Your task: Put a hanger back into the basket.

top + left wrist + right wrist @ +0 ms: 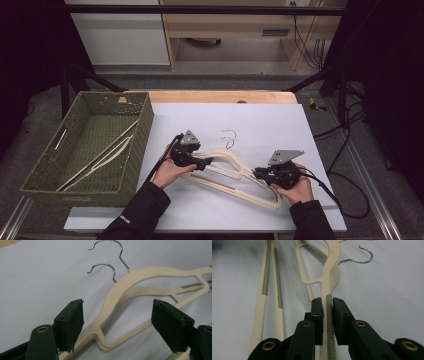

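I read my right hand-held gripper [327, 305] clamped on the top hanger's [235, 170] shoulder; left hand-held gripper [117, 322] apart, seemingly straddling its other shoulder, nothing pinched.

The setting is a laboratory-type recording station, not a home. A work table with a light wooden top [220, 96] carries a white rectangular sheet [260, 125] and stands inside a frame of black metal bars [200, 9]. Black cables [345, 150] run across the grey floor [380, 200]. Plain light wooden furniture [240, 30] stands behind.
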A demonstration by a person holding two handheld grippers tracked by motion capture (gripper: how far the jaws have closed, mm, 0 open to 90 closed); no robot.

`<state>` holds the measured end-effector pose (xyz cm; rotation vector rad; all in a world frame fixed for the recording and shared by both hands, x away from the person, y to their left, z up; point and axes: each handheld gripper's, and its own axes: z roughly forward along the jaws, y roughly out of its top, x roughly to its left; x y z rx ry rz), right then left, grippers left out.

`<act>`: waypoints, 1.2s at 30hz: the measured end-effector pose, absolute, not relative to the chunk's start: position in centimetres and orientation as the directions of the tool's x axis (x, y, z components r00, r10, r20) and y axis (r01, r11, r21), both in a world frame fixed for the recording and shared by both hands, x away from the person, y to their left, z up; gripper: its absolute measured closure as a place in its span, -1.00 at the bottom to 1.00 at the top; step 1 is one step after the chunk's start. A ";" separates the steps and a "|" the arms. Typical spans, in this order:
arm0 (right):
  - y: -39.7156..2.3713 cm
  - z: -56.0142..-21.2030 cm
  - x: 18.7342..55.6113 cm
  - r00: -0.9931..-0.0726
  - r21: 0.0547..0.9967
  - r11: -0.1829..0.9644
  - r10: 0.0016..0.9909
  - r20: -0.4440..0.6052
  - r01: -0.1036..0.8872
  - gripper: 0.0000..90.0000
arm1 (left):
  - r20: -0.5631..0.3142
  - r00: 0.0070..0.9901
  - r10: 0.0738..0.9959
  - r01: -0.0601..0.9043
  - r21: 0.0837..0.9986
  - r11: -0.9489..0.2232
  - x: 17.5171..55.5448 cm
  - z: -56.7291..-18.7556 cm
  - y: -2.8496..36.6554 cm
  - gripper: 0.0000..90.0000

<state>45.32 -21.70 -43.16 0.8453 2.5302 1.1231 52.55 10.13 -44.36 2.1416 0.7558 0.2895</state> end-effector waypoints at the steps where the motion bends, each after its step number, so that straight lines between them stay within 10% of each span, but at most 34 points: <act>1: -21.7 -43.1 45.3 -0.803 0.740 0.536 0.596 0.009 0.406 0.78 | -0.049 0.796 0.603 0.413 0.771 -0.484 52.7 -44.5 9.9 -0.38; 21: -21.4 -42.9 45.0 -0.814 0.736 0.550 0.581 0.003 0.395 0.78 | 0.011 0.833 0.553 0.375 0.724 -0.579 53.9 -46.1 8.5 0.46; 36: -21.5 -44.0 45.1 -0.820 0.729 0.551 0.572 0.025 0.407 0.77 | 0.187 0.864 0.467 0.208 0.713 -0.670 51.1 -44.1 9.3 0.61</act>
